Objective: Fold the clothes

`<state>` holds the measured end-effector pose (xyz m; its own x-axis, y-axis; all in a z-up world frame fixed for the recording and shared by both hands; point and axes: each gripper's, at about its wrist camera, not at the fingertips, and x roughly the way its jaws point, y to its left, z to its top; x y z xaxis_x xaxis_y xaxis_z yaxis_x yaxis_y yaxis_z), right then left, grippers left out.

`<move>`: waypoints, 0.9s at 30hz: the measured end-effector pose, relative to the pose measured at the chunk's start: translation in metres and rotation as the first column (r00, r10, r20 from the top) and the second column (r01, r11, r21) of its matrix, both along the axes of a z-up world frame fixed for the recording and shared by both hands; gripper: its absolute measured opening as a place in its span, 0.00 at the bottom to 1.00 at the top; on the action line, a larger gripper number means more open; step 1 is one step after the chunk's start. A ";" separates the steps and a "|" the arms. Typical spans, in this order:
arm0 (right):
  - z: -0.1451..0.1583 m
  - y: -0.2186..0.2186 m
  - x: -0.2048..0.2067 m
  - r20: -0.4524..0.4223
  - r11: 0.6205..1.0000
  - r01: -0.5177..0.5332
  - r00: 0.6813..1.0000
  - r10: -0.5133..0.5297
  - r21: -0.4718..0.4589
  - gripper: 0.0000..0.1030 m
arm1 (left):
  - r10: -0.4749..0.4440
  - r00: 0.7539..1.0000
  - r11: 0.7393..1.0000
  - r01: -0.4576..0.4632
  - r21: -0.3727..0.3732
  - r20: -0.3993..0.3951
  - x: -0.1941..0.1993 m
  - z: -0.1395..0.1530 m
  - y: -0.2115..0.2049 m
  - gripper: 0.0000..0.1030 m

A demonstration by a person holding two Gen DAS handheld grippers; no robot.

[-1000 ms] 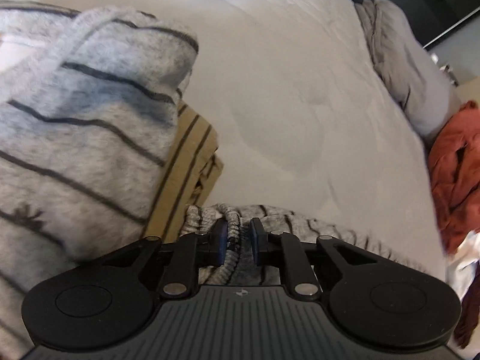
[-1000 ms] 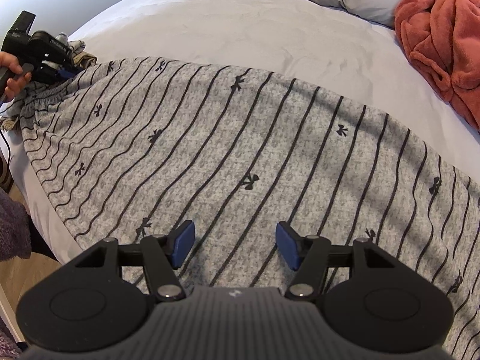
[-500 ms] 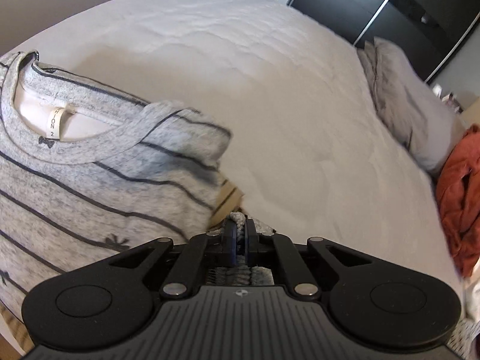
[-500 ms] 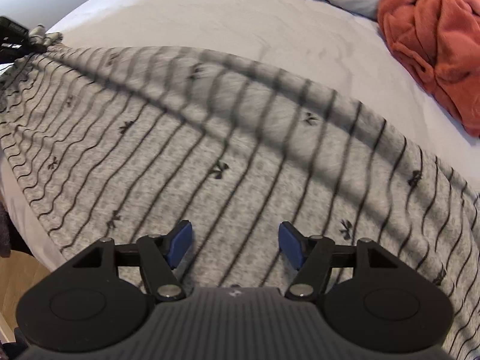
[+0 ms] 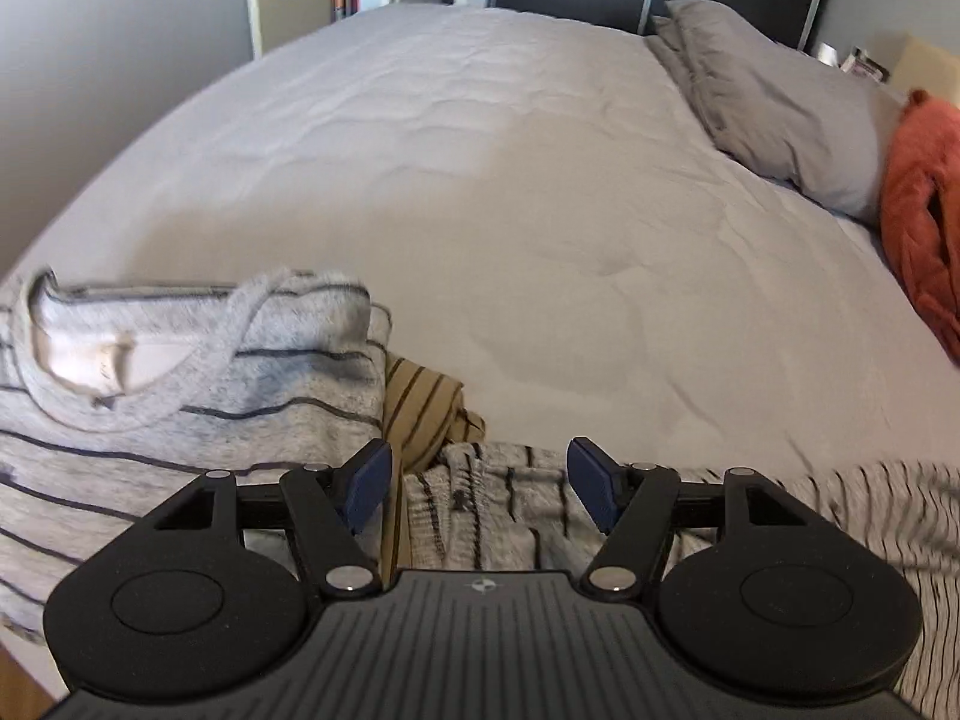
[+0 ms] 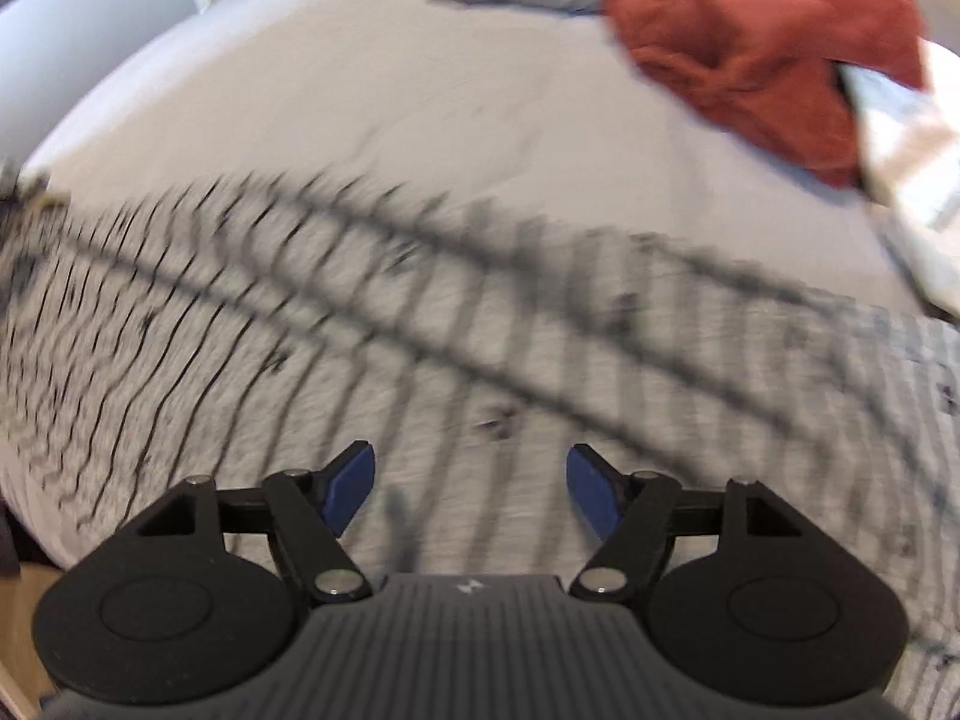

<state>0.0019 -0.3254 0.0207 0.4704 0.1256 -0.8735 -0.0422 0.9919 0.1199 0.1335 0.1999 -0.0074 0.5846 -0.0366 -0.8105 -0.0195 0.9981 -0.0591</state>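
Observation:
A grey garment with thin black stripes and small bows (image 6: pixel 480 360) lies spread on the bed, blurred in the right wrist view. Its gathered waistband (image 5: pixel 480 498) sits just under my left gripper (image 5: pixel 480 483), which is open and holds nothing. A folded grey striped top (image 5: pixel 168 396) with its neckline showing lies to the left, on a tan striped garment (image 5: pixel 423 414). My right gripper (image 6: pixel 471 489) is open and empty above the striped garment.
The bed's white cover (image 5: pixel 510 210) stretches ahead. Grey pillows (image 5: pixel 774 102) lie at the far right. An orange-red blanket (image 6: pixel 756 42) sits by the pillows, also in the left wrist view (image 5: pixel 924 210). A white cloth (image 6: pixel 912 180) lies at the right. Wood floor (image 6: pixel 24 630) shows lower left.
My left gripper has opened and let go of the waistband, which now lies on the bed. The right gripper stayed open and swung right, blurring its view.

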 end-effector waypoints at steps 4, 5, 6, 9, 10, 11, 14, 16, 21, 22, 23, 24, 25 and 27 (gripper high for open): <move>0.018 -0.060 0.008 0.043 0.993 0.098 0.995 -0.095 -0.059 0.70 | -0.045 0.998 0.999 0.044 -0.021 -0.050 -0.023 0.012 -0.015 0.60; 0.021 -0.076 0.010 0.053 0.990 0.121 0.992 -0.117 -0.074 0.70 | -0.055 0.997 0.998 0.054 -0.018 -0.061 -0.028 0.012 -0.019 0.60; 0.024 -0.092 0.013 0.064 0.984 0.148 0.988 -0.142 -0.102 0.70 | -0.064 0.995 0.998 0.063 -0.012 -0.072 -0.033 0.011 -0.022 0.56; 0.028 -0.142 0.018 0.079 0.956 0.244 0.969 -0.234 -0.165 0.70 | -0.081 0.990 0.997 0.082 0.005 -0.113 -0.044 0.003 -0.032 0.51; 0.027 -0.158 0.019 0.081 0.946 0.272 0.962 -0.261 -0.177 0.70 | -0.086 0.988 0.996 0.087 0.009 -0.129 -0.047 -0.002 -0.034 0.50; 0.025 -0.173 0.019 0.085 0.934 0.302 0.953 -0.291 -0.191 0.70 | -0.088 0.986 0.996 0.091 0.012 -0.142 -0.050 -0.006 -0.036 0.50; 0.018 -0.218 0.015 0.090 0.889 0.416 0.909 -0.406 -0.190 0.70 | -0.085 0.981 0.996 0.091 0.023 -0.176 -0.054 -0.021 -0.039 0.50; 0.011 -0.243 0.008 0.078 0.865 0.474 0.880 -0.468 -0.167 0.71 | -0.076 0.977 0.996 0.084 0.033 -0.200 -0.052 -0.031 -0.037 0.50; -0.005 -0.274 -0.007 0.030 0.856 0.496 0.867 -0.497 -0.145 0.71 | -0.061 0.971 0.997 0.072 0.040 -0.230 -0.044 -0.047 -0.036 0.50; -0.008 -0.277 -0.010 0.023 0.855 0.497 0.866 -0.500 -0.145 0.71 | -0.064 0.970 0.996 0.076 0.043 -0.233 -0.042 -0.049 -0.038 0.50; -0.013 -0.281 -0.012 0.012 0.854 0.501 0.863 -0.504 -0.139 0.71 | -0.067 0.970 0.996 0.080 0.050 -0.235 -0.041 -0.051 -0.039 0.50; -0.019 -0.285 -0.015 -0.001 0.853 0.504 0.861 -0.509 -0.133 0.71 | -0.071 0.969 0.995 0.087 0.057 -0.237 -0.040 -0.052 -0.041 0.50; -0.024 -0.287 -0.016 -0.015 0.853 0.505 0.859 -0.511 -0.130 0.71 | -0.075 0.968 0.994 0.093 0.064 -0.238 -0.039 -0.053 -0.043 0.50; -0.038 -0.289 -0.017 -0.046 0.860 0.492 0.864 -0.501 -0.134 0.71 | -0.079 0.968 0.992 0.099 0.073 -0.238 -0.039 -0.054 -0.044 0.50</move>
<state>-0.0156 -0.6148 -0.0171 0.3745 -0.2092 -0.9033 0.4640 0.8858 -0.0128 0.0942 0.1555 -0.0610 0.3754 -0.0062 -0.9268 0.0660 0.9976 0.0201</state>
